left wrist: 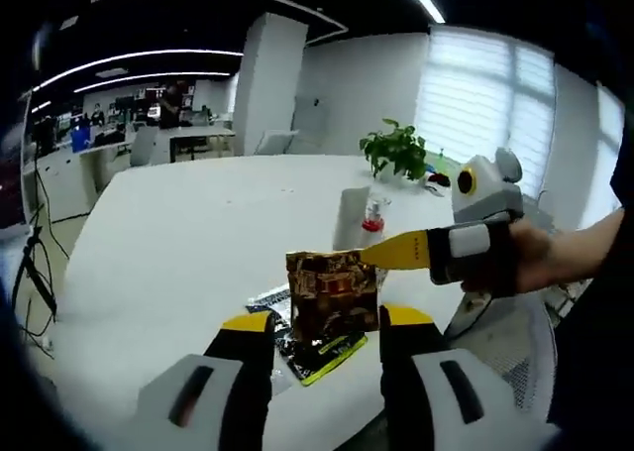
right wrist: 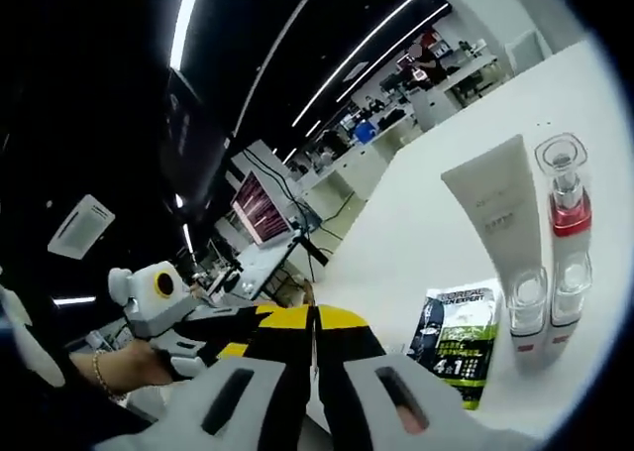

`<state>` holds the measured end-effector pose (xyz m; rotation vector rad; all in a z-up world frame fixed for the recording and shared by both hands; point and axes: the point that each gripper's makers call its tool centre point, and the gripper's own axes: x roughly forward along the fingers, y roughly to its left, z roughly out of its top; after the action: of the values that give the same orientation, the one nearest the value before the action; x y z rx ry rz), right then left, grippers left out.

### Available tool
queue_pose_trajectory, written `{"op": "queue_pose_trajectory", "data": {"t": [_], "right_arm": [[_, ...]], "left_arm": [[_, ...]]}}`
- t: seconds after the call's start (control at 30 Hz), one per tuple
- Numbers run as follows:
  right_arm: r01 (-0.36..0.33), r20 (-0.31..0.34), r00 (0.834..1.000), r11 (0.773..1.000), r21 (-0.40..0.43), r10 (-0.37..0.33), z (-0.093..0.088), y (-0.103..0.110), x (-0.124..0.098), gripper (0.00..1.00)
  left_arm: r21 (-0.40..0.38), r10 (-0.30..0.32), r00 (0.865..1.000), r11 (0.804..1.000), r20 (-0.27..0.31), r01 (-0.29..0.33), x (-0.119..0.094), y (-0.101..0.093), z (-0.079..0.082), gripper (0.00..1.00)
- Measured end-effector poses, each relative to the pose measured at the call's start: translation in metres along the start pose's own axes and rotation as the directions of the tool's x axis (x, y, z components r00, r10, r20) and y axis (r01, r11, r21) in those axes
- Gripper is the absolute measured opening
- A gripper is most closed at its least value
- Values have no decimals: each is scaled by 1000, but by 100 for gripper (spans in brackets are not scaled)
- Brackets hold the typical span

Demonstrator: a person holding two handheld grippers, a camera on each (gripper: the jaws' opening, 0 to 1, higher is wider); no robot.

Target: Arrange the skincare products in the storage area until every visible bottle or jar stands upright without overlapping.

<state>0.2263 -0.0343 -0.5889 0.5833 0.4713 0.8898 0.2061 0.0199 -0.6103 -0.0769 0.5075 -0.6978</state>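
A brown-and-gold patterned box (left wrist: pixel 332 290) stands between the jaws of my open left gripper (left wrist: pixel 327 320), which do not touch it. Under the box lies a black-and-green sachet (left wrist: pixel 322 354) (right wrist: pixel 456 337). My right gripper (left wrist: pixel 384 254) (right wrist: pixel 315 322) comes in from the right, shut, with its yellow tip against the box's top right corner. I cannot tell if it pinches the box. Behind them a white tube (left wrist: pixel 349 218) (right wrist: pixel 495 223) and a clear bottle with a red band (left wrist: pixel 373 219) (right wrist: pixel 563 213) stand upright side by side. The left gripper (right wrist: pixel 163 312) also appears in the right gripper view, held by a hand.
Everything sits near the front edge of a large white table (left wrist: pixel 188 233). A potted plant (left wrist: pixel 396 149) stands at the far side. A white mesh chair (left wrist: pixel 505 342) is at the right of the table edge. Desks and monitors fill the room behind.
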Motion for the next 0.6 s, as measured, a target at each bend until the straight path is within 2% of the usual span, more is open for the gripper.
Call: {"op": "queue_pose_trajectory", "data": {"t": [0.1,0.23,0.33,0.4,0.5,0.6], "right_arm": [[-11,4,1000,1000,8,10,1,3,-1,1],[-17,1,1000,1000,4,17,-1,7,0,1],[-15,-1,1000,1000,-1,15,-2,8,3,1],[-13,-2,1000,1000,-2,13,-3,9,6,1],[9,-26,1000,999,-48,-10,-6,7,13,1],[68,-86,993,987,-148,-81,-12,-3,21,1]], "left_arm": [[-29,-29,1000,999,-7,28,0,2,-3,32],[-158,-62,998,986,9,63,2,8,-7,19],[-168,-74,997,983,-5,72,2,8,-12,7],[-182,-73,997,981,-11,69,2,14,-16,4],[-213,-60,998,976,-24,54,0,19,-19,2],[-256,-48,998,966,-43,35,-3,24,-24,0]]}}
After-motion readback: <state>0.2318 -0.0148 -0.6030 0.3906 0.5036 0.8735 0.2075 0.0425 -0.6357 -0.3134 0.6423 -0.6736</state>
